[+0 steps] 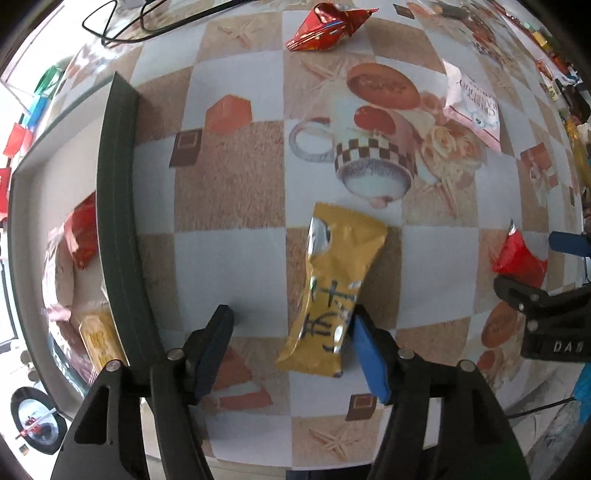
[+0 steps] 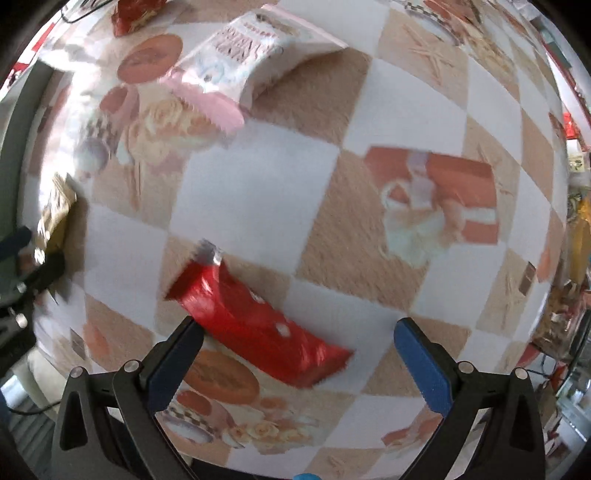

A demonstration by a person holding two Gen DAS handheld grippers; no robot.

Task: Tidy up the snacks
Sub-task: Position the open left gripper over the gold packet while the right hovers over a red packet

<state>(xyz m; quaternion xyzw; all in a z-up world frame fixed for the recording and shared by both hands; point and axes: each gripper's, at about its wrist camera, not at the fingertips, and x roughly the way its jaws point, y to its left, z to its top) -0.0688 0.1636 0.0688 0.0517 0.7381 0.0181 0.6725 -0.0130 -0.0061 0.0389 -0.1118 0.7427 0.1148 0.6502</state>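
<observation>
My left tool (image 1: 291, 325) points down at the tabletop (image 1: 229, 251), its jaws spread. The yellow pack (image 1: 332, 291) lies between them but off-centre: its lower right edge is touching or just beside the right pad, while the left pad stands well apart from it. Nothing is pinched. If I close from here, the right pad pushes first and the pack may skid or twist out rather than seat, so I judge I should centre over it before squeezing.

My right tool (image 2: 295, 332) is spread too, over the red pack (image 2: 255, 317), which lies slantwise across the gap, its crimped end toward 10 o'clock and its other end toward 4. The view is blurred. Closing on a slanted pack risks catching only a corner and crumpling the foil.

At 9 o'clock of my left tool runs the dark wall of the tray (image 1: 114, 206), with red and yellow packs already inside. Carrying low, I could snag that wall.

Farther out, at 1 o'clock in the left view, lies the pink pack (image 1: 474, 109), and at 12 a red foil bag (image 1: 325, 26), both unsorted.
</observation>
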